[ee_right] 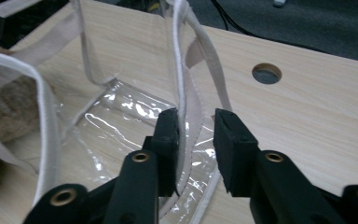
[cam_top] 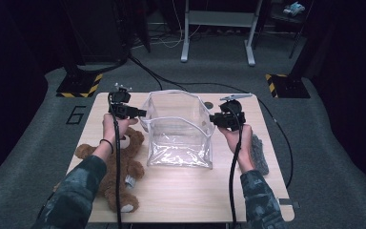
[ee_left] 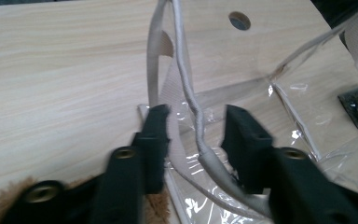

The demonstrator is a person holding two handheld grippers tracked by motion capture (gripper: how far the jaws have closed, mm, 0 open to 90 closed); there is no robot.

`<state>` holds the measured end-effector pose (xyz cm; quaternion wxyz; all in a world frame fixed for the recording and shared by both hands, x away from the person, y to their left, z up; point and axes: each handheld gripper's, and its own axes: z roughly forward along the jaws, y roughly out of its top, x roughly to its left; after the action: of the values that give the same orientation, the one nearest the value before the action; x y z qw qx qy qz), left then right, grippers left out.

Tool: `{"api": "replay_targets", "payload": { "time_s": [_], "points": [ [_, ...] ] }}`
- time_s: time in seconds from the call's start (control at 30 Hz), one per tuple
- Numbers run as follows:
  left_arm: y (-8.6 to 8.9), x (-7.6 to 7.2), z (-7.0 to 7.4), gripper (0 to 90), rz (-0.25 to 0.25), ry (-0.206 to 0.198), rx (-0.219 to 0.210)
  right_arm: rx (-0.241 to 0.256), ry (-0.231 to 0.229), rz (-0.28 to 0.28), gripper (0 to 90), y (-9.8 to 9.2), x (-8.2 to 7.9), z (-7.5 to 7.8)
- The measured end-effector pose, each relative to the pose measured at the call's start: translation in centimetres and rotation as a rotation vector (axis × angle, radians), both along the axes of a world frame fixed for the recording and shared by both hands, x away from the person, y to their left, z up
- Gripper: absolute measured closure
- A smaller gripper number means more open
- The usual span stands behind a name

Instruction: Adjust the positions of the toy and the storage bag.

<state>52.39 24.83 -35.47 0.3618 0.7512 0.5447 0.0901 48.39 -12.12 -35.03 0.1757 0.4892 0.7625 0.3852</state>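
Left gripper (ee_left: 193, 140): fingers parted, straddling the beige piped rim (ee_left: 200, 135). Right gripper (ee_right: 196, 144): fingers parted astride the opposite rim. Clear vinyl bag (cam_top: 178, 129): upright, mid-table toward the far edge; light, floppy, slick-walled. Best hold: the corded rim, not the film. Teddy bear (cam_top: 119, 167) near the left edge.
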Motion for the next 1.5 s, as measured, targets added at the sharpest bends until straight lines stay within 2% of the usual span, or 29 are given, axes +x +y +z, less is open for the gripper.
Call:
{"api": "replay_targets", "payload": {
  "time_s": [0.1, 0.13, 0.17, 0.2, 0.23, 0.27, 0.33, 0.47, 0.53, 0.57, 0.6, 0.63, 0.73, 0.77, 0.8, 0.83, 0.9, 0.97, 1.0, 1.03, 1.07, 1.1, 1.13, 1.17, 1.27, 1.3, 1.33, 1.4, 1.5],
  "points": [
    [0.6, -0.4, 0.4, 38.8, 0.005, -0.018, -0.003, 0.018, -0.028, -0.004, 51.6, -0.5, -0.8, 0.4],
    [1.3, -1.0, 0.9, 35.2, 0.019, -0.033, -0.015, 0.027, -0.038, -0.001, 46.9, -0.8, -1.0, 0.5],
    [1.3, -1.0, 0.9, 32.9, 0.019, -0.033, -0.015, 0.043, -0.044, -0.014, 42.6, -1.1, -1.5, 0.8],
    [1.9, -1.7, 1.4, 30.2, 0.033, -0.056, -0.005, 0.047, -0.062, -0.011, 37.3, -1.5, -1.8, 0.9],
    [1.9, -1.7, 1.4, 28.0, 0.033, -0.056, -0.005, 0.047, -0.062, -0.011, 37.3, -1.5, -1.8, 0.9],
    [2.5, -2.2, 1.7, 28.0, 0.040, -0.068, -0.006, 0.051, -0.065, -0.014, 32.5, -1.8, -2.2, 1.0],
    [3.1, -2.8, 2.0, 21.9, 0.057, -0.075, -0.013, 0.055, -0.072, -0.019, 22.9, -2.5, -3.5, 1.1],
    [4.2, -4.1, 2.2, 14.8, 0.071, -0.098, -0.002, 0.063, -0.095, -0.022, 15.1, -3.3, -5.3, 0.3],
    [4.7, -5.1, 2.1, 11.0, 0.080, -0.108, 0.005, 0.061, -0.098, -0.018, 13.5, -3.6, -6.5, -1.0],
    [4.7, -5.1, 2.1, 10.0, 0.080, -0.108, 0.005, 0.063, -0.089, -0.015, 12.2, -3.6, -7.0, -1.5],
    [4.9, -5.4, 2.1, 10.0, 0.077, -0.104, 0.000, 0.063, -0.089, -0.015, 12.2, -3.6, -7.0, -1.5],
    [5.2, -6.0, 1.7, 8.4, 0.087, -0.108, 0.000, 0.066, -0.089, -0.015, 9.1, -3.8, -7.7, -2.8],
    [5.4, -6.9, 0.9, 6.2, 0.090, -0.099, 0.002, 0.071, -0.076, -0.016, 4.5, -4.0, -8.6, -4.7],
    [5.4, -6.9, 0.9, 5.6, 0.090, -0.099, 0.002, 0.071, -0.076, -0.016, 4.5, -4.0, -8.6, -4.7],
    [5.6, -7.2, 0.5, 5.6, 0.079, -0.101, 0.008, 0.067, -0.071, -0.020, 3.2, -4.0, -9.0, -5.5],
    [5.5, -7.4, 0.3, 4.7, 0.077, -0.095, 0.008, 0.085, -0.064, -0.009, 1.1, -4.0, -9.7, -7.2],
    [5.6, -7.9, -0.1, 3.3, 0.073, -0.104, 0.015, 0.075, -0.067, -0.011, 0.9, -3.9, -10.2, -8.7],
    [5.6, -8.3, -0.5, 3.1, 0.076, -0.112, 0.012, 0.053, -0.047, -0.008, 0.0, -3.7, -10.7, -10.5],
    [5.6, -8.3, -0.5, 3.1, 0.076, -0.112, 0.012, 0.053, -0.047, -0.008, 0.0, -3.7, -10.7, -10.5],
    [5.7, -8.5, -0.7, 3.1, 0.073, -0.107, 0.008, 0.049, -0.035, -0.005, 0.0, -3.6, -10.9, -11.3],
    [5.8, -8.7, -1.1, 2.6, 0.066, -0.105, 0.022, 0.047, -0.019, -0.010, 0.0, -3.6, -11.2, -13.0],
    [5.8, -8.7, -1.1, 2.4, 0.066, -0.105, 0.022, 0.047, -0.019, -0.010, 0.0, -3.6, -11.2, -13.0],
    [5.9, -8.9, -1.2, 2.0, 0.064, -0.103, 0.034, 0.052, 0.005, -0.017, 0.0, -3.6, -11.3, -14.3],
    [6.2, -9.1, -1.6, 2.0, 0.069, -0.102, 0.029, 0.049, 0.019, -0.014, 0.0, -3.6, -11.3, -14.9],
    [6.5, -9.6, -2.2, 1.1, 0.081, -0.092, 0.029, 0.026, 0.032, -0.016, 0.0, -3.4, -11.5, -16.3],
    [6.5, -9.6, -2.2, 0.5, 0.081, -0.092, 0.029, 0.026, 0.032, -0.016, 0.0, -3.4, -11.5, -16.3],
    [6.7, -9.8, -2.5, 0.1, 0.080, -0.086, 0.051, 0.028, 0.029, -0.026, 0.0, -3.3, -11.7, -16.9],
    [7.0, -10.0, -2.6, 0.0, 0.082, -0.083, 0.048, 0.005, 0.032, -0.028, 0.0, -3.1, -11.7, -17.3],
    [7.1, -10.2, -2.8, 0.0, 0.095, -0.083, 0.052, 0.003, 0.031, -0.031, 0.0, -3.1, -11.8, -17.6]
  ]
}}
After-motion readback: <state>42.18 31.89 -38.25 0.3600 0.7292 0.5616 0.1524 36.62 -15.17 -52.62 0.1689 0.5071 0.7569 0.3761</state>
